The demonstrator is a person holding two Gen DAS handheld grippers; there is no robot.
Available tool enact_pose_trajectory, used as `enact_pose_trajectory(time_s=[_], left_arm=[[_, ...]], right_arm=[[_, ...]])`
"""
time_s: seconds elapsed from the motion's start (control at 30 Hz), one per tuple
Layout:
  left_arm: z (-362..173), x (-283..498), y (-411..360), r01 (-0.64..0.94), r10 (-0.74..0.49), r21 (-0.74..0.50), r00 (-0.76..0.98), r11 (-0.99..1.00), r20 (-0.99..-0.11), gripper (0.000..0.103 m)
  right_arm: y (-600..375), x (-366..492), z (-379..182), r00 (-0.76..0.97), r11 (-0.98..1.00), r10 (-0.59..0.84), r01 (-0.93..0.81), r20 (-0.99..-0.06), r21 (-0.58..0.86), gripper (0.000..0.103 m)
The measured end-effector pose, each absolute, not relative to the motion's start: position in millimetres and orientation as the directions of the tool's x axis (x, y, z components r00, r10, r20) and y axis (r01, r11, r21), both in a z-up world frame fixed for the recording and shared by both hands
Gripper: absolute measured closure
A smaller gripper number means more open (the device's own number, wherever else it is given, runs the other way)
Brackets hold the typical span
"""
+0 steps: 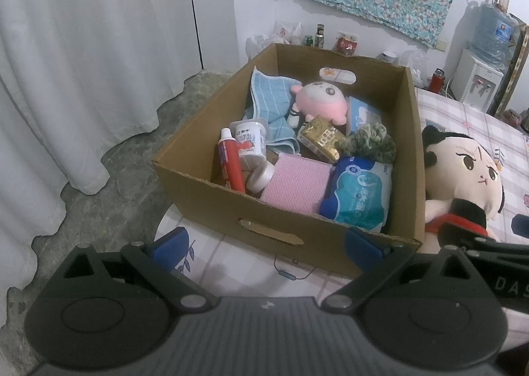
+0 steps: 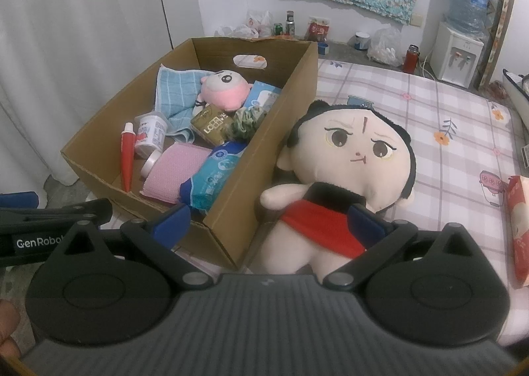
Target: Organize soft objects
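Both claws gaped wide and empty, the right claw (image 2: 269,220) over the big doll (image 2: 350,158) beside the crowded box (image 2: 231,210), where it might snag the rim.

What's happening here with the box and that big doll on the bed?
A person holds a two-finger gripper in each hand over a bed. Both the left gripper and the right gripper are open and empty. A cardboard box already holds a pink plush, a blue towel, tissue packs and toiletries. The large doll lies beside the box, just ahead of the right gripper.
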State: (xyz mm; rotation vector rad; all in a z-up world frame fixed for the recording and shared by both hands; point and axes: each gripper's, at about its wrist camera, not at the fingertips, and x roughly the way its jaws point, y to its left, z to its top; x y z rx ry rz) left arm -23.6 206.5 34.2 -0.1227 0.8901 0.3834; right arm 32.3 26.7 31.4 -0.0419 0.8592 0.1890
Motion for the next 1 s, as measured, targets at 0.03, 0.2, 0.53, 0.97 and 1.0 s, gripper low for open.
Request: enact_pose_trajectory(time_s=[0.03, 0.2, 0.53, 0.97, 1.0], left_arm=[[34.0, -24.1, 206.1, -0.376, 0.274, 0.053, 0.566, 0.925, -0.777, 0.002], [33.0, -26.5, 204.1, -0.375, 0.273, 0.052, 0.565, 0.925, -0.778, 0.002], [32.7, -26.8, 204.5, -0.376, 0.266, 0.045, 0.561, 0.925, -0.784, 0.002], [32.7, -25.8, 205.1, -0.376, 0.265, 0.044, 0.561, 0.926, -0.784, 0.002], [32.7, -25.8, 205.1, -0.376, 0.265, 0.044, 0.561, 0.926, -0.785, 0.002]], right_arm=[[26.6, 32.3, 31.3, 0.637, 0.982, 0.149, -0.182, -0.757, 0.04, 0.001], [27.0, 30.9, 31.2, 0.636, 0.983, 0.147, -0.181, -0.758, 0.039, 0.001], [27.2, 30.7, 30.8, 0.634, 0.982, 0.148, -0.183, -0.759, 0.039, 0.001], [26.0, 30.6, 30.7, 0.633, 0.983, 0.147, -0.181, -0.76, 0.04, 0.001], [25.9, 29.7, 30.9, 0.633, 0.983, 0.146, -0.181, -0.76, 0.038, 0.001]])
